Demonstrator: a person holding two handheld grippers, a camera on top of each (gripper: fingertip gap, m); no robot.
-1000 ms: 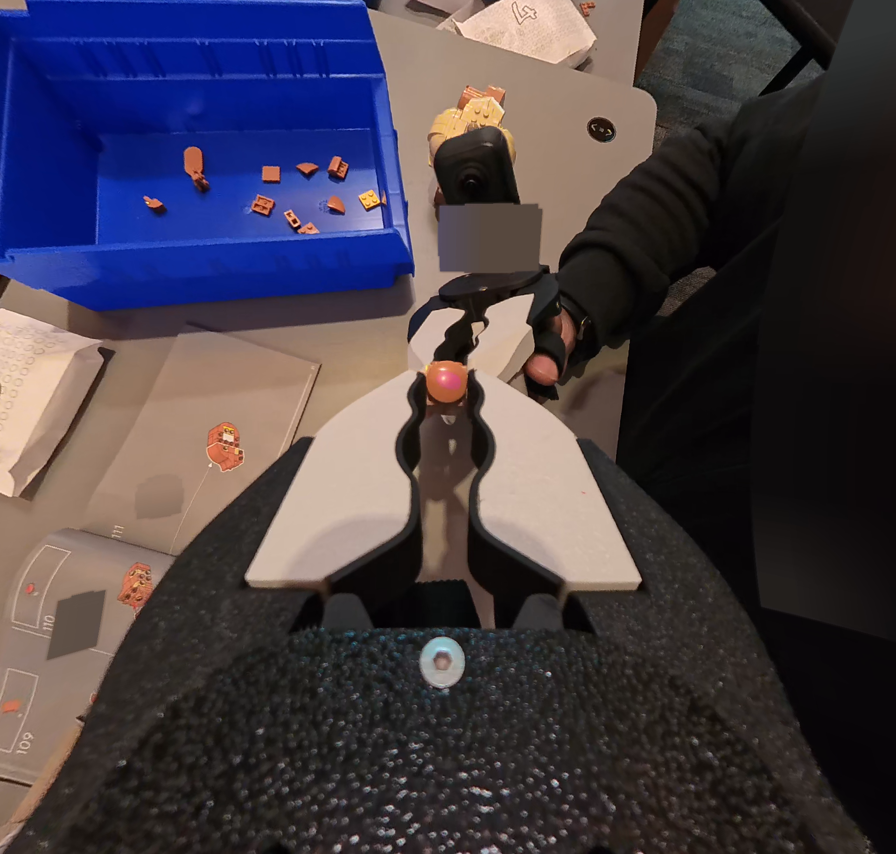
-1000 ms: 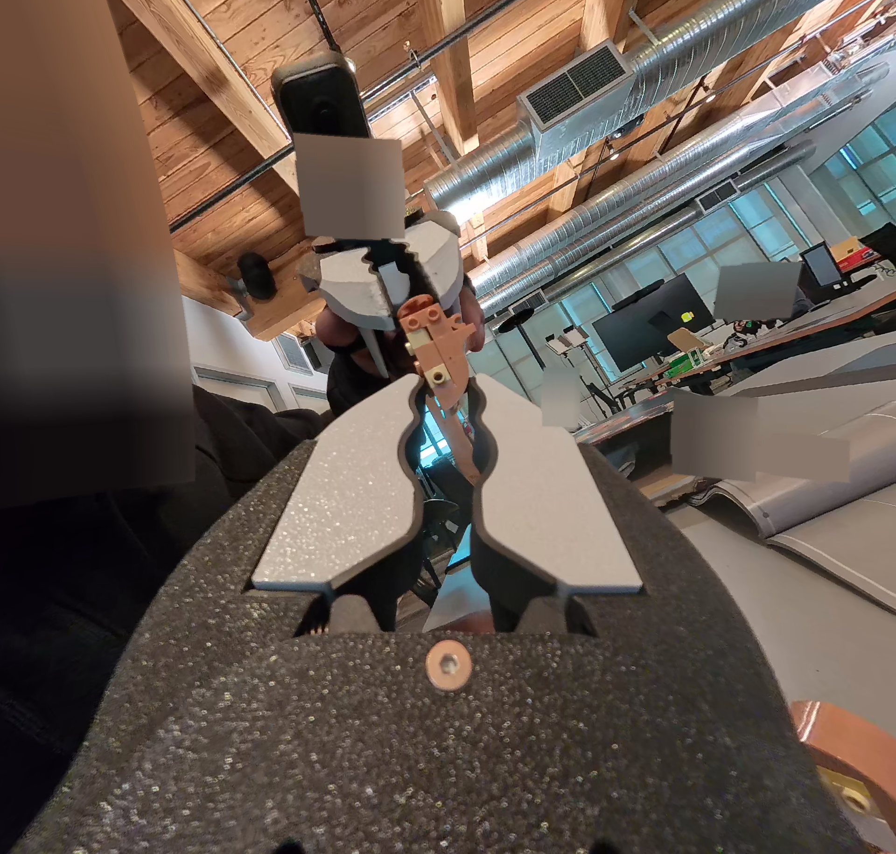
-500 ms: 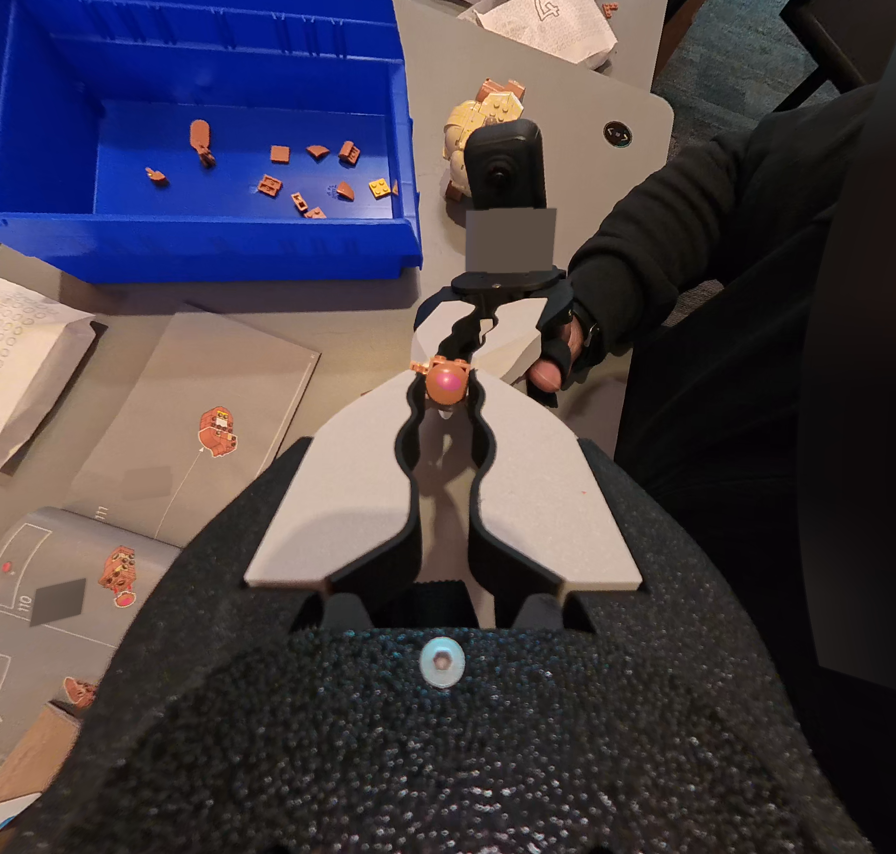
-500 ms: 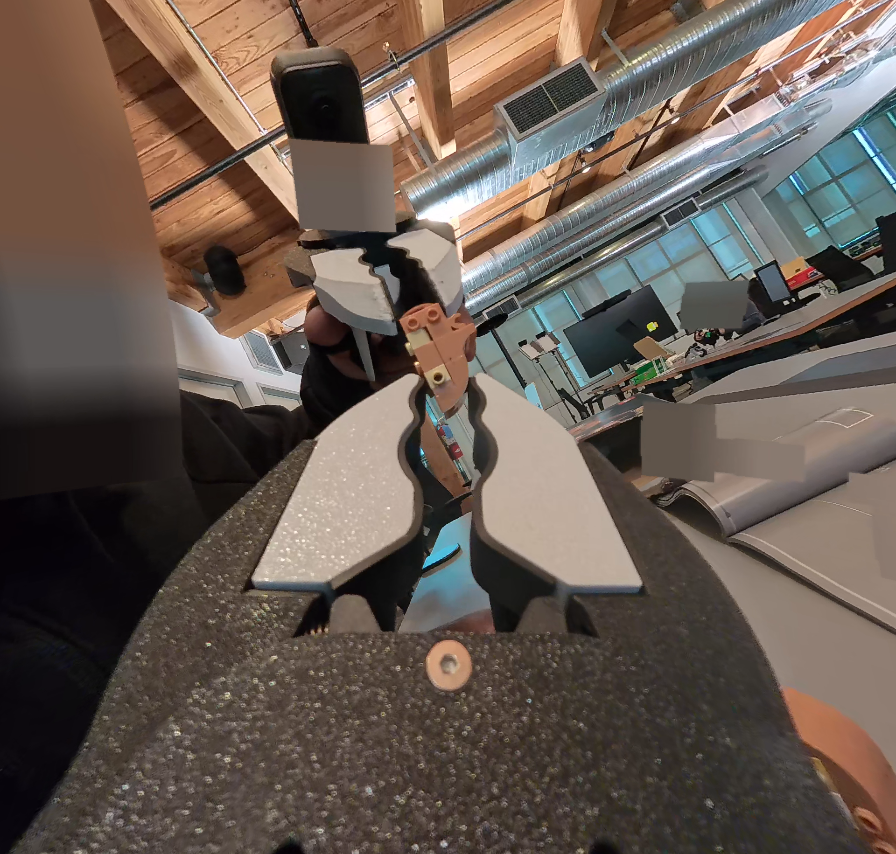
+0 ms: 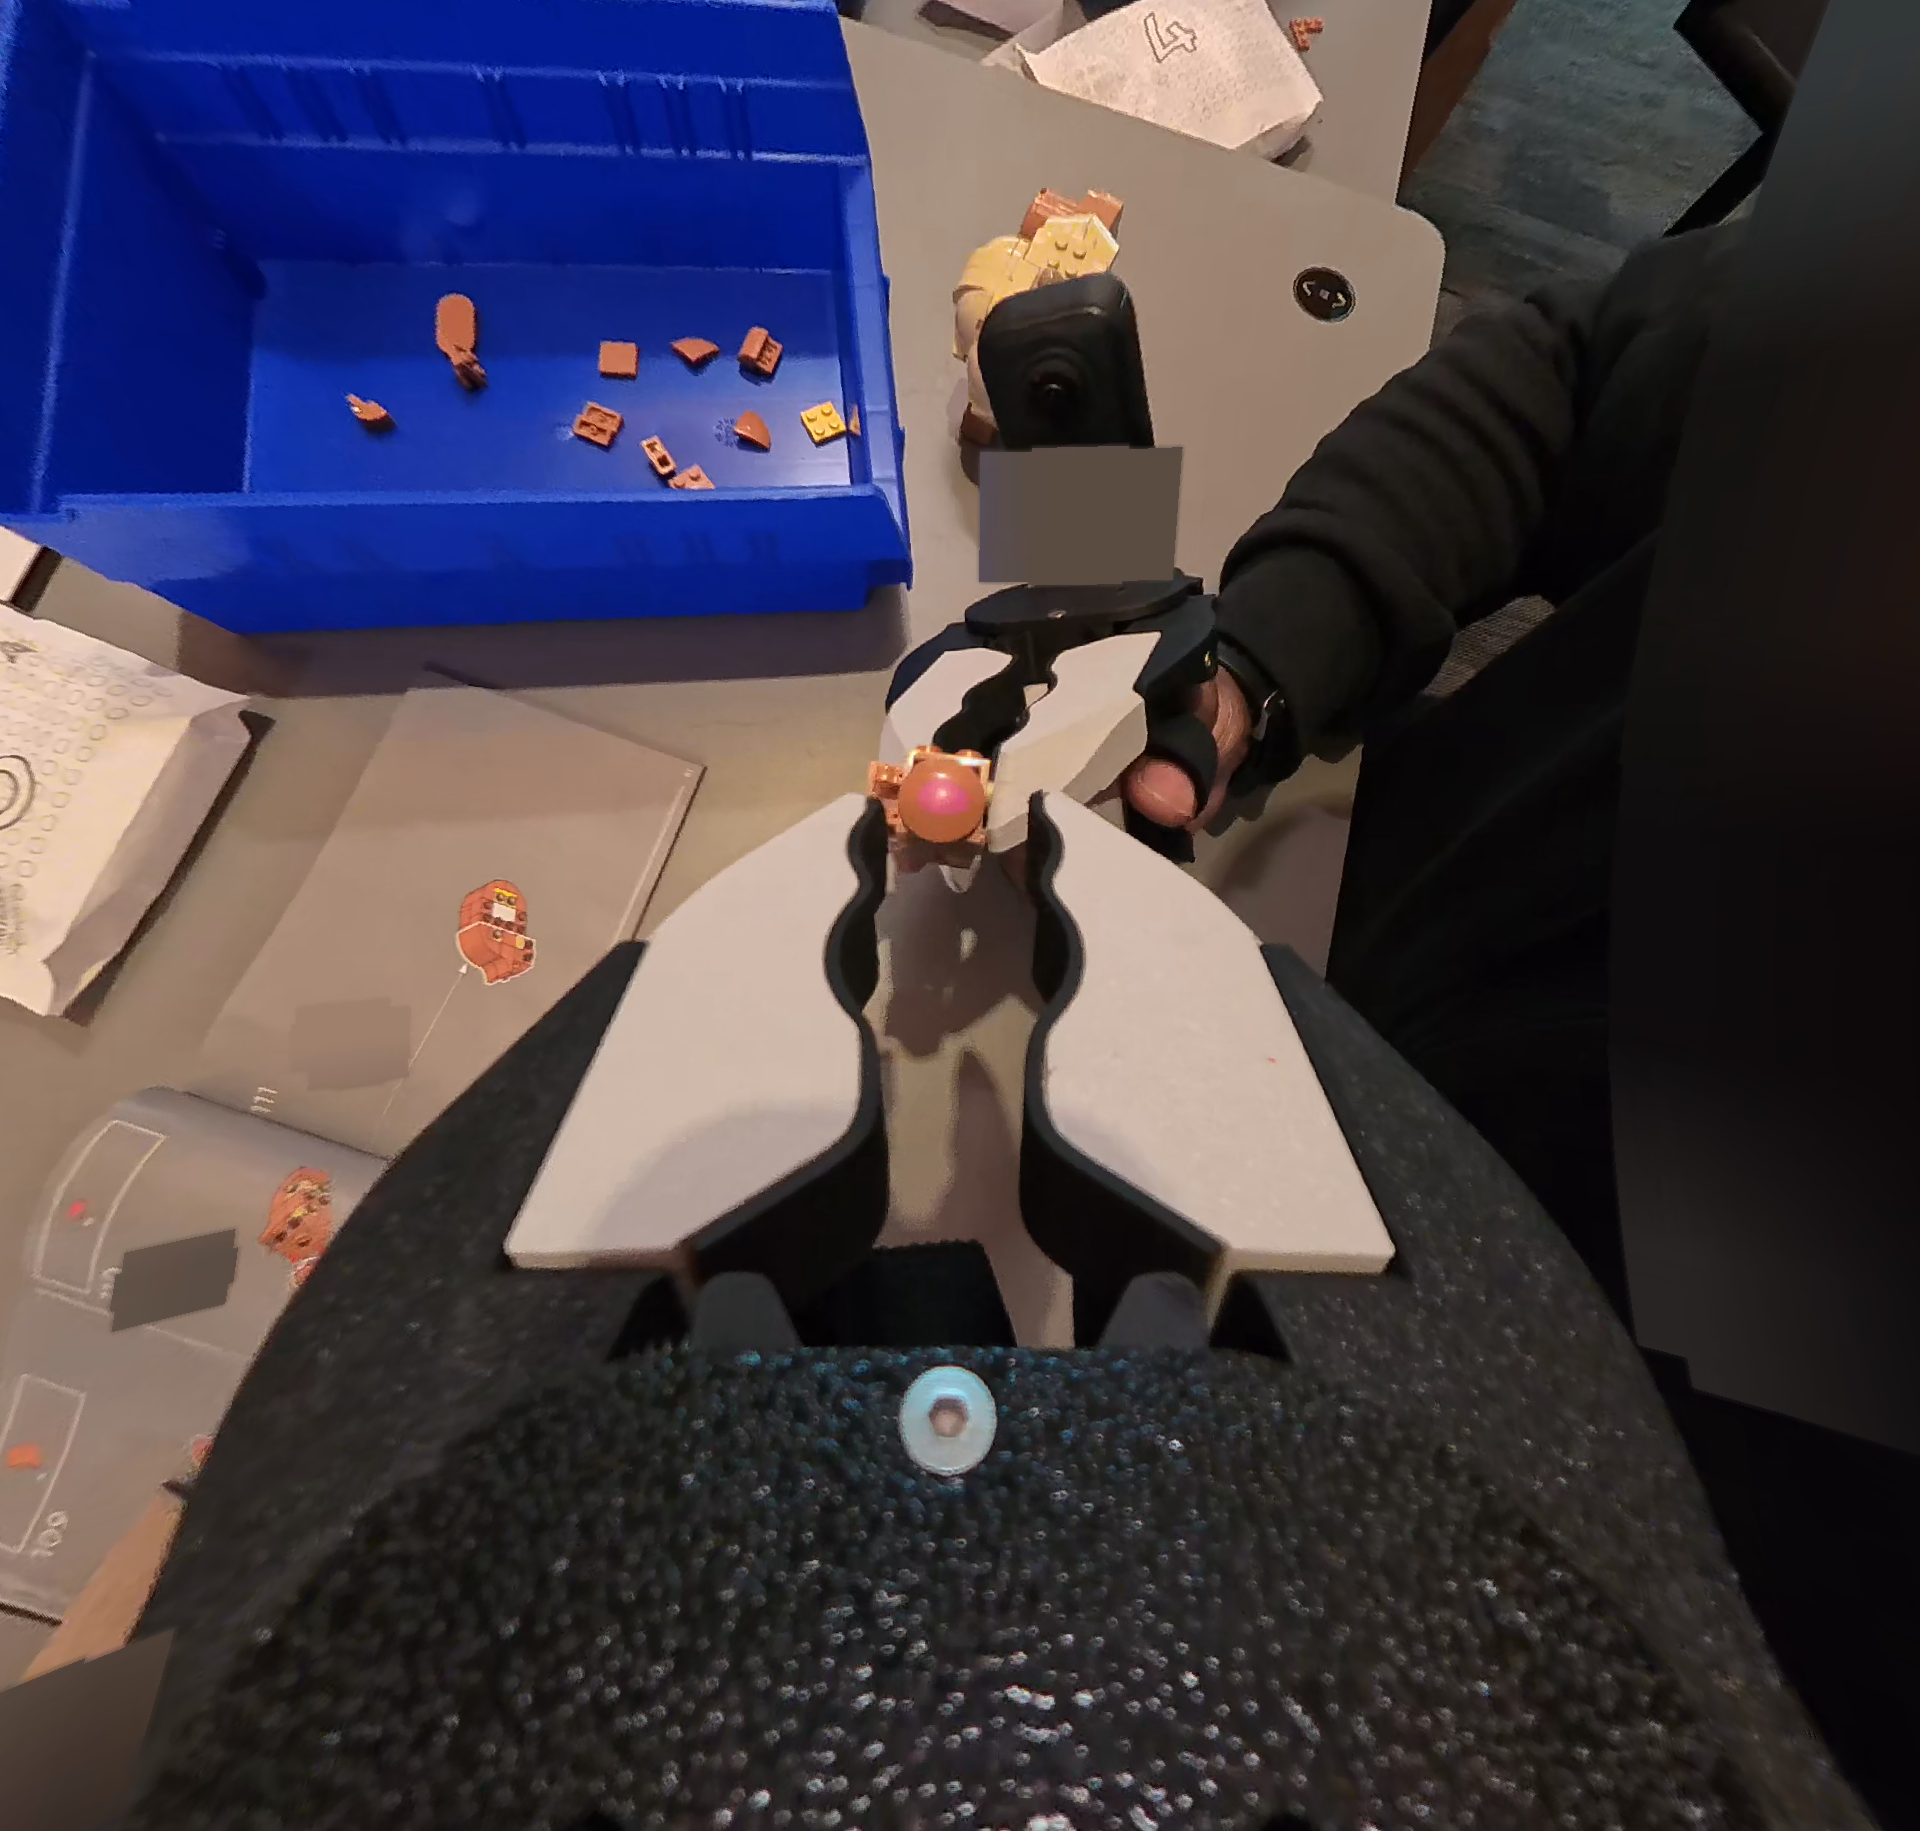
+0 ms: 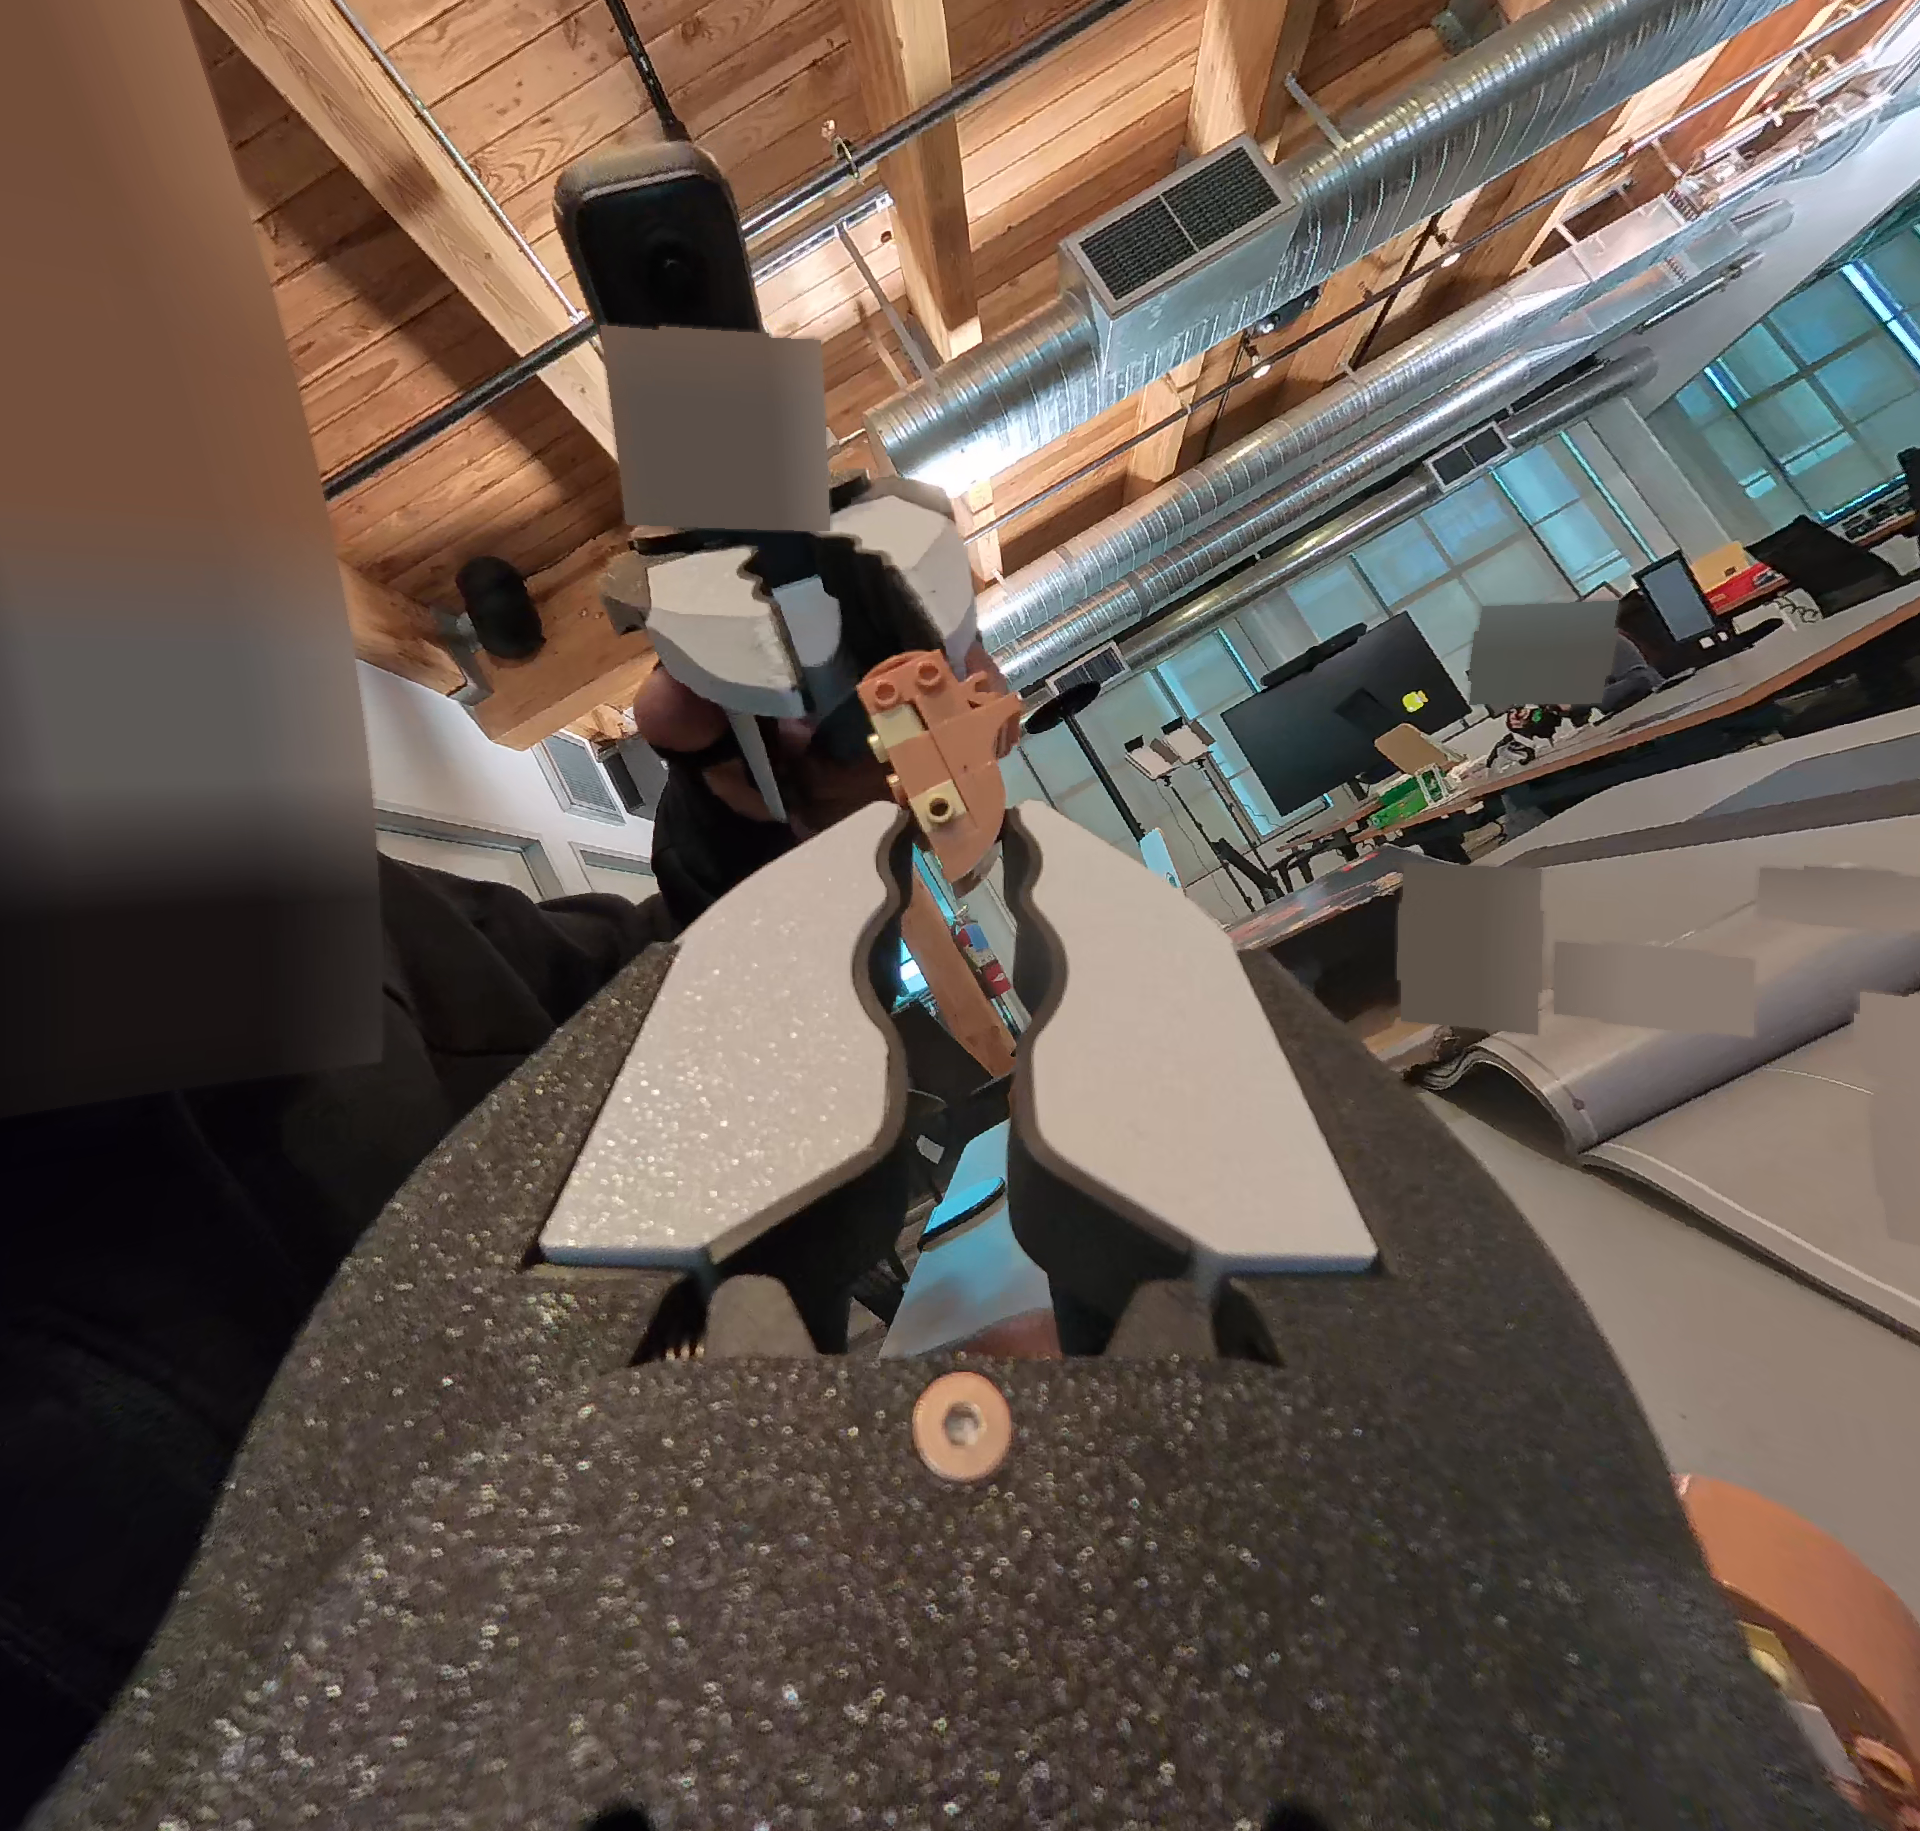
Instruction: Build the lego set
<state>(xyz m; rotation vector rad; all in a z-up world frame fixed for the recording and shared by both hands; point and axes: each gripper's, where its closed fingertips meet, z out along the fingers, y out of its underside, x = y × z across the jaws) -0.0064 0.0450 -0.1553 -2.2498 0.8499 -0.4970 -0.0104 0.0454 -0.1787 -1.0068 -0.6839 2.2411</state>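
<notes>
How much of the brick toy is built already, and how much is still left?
Looks done: a tan-and-brown brick model stands on the table. In hand: the right gripper clamps a small brown brick piece; the left gripper has its jaws open around it. Left: loose brown bricks lie in the blue bin.

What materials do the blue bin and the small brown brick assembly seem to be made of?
The blue bin looks like moulded plastic: even colour, ribbed walls, slight sheen. The small brown brick assembly looks like hard, glossy plastic: studs on top and crisp edges. It sits between the right tool's fingertips.
</notes>
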